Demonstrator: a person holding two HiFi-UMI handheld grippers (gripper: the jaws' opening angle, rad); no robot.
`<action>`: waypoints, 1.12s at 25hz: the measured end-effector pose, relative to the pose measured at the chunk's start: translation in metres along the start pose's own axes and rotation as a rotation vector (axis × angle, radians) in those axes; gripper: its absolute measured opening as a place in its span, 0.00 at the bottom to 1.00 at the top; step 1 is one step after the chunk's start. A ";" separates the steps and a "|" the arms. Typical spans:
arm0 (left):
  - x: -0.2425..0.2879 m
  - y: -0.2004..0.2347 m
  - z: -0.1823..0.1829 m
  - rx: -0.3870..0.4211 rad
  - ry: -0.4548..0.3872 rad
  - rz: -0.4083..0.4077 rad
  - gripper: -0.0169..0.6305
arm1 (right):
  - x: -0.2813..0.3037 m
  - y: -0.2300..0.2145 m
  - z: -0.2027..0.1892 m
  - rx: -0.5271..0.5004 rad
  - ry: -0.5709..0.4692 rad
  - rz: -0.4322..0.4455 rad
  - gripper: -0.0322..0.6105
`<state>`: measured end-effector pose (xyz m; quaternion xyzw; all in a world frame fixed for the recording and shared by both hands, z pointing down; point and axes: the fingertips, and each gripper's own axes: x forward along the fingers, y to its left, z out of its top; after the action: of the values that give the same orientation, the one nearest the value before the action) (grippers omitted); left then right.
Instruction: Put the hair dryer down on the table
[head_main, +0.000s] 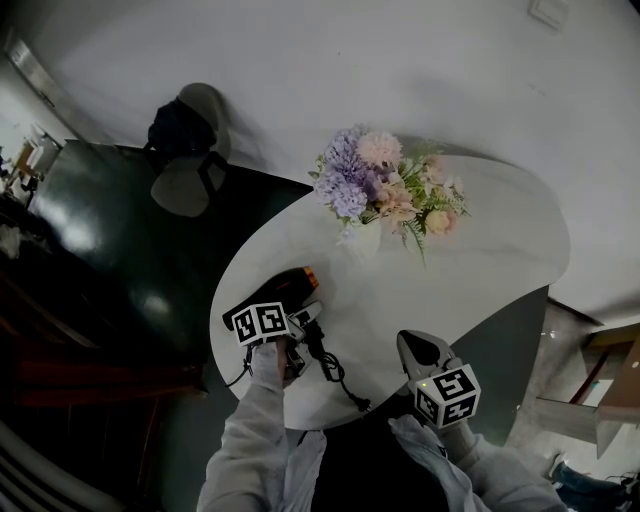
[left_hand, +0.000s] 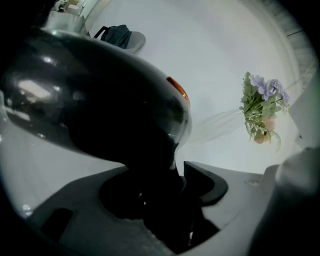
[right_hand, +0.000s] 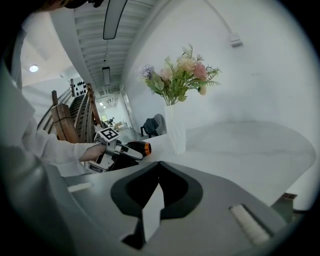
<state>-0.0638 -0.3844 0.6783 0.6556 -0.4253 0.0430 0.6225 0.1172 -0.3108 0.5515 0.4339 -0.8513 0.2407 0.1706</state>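
Our hair dryer (head_main: 283, 290) hangs at the 8 o'clock edge of the white surface (head_main: 490, 260), its handle clenched in our left tool (left_hand: 167, 200) for a controlled set-down; we cannot tell whether it touches. Its cord (head_main: 335, 372) trails toward 5 o'clock. Our right tool (right_hand: 157, 187), jaws together and empty, keeps clear at 4 o'clock.

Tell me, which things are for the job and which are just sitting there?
For the job: hair dryer, left claw holding it, table.
Just there: flowers, vase, chair, right claw.
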 end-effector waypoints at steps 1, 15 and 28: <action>0.000 0.001 0.000 0.003 0.000 0.015 0.42 | 0.000 0.000 -0.001 0.002 0.000 0.000 0.07; 0.005 0.004 -0.022 0.440 0.405 0.199 0.43 | -0.003 0.006 -0.011 0.030 -0.008 0.035 0.07; 0.011 0.006 -0.038 0.806 0.396 0.479 0.49 | -0.004 0.007 -0.019 0.043 0.000 0.038 0.07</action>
<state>-0.0426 -0.3566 0.6977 0.7068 -0.3873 0.4687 0.3616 0.1154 -0.2943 0.5641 0.4210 -0.8541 0.2622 0.1567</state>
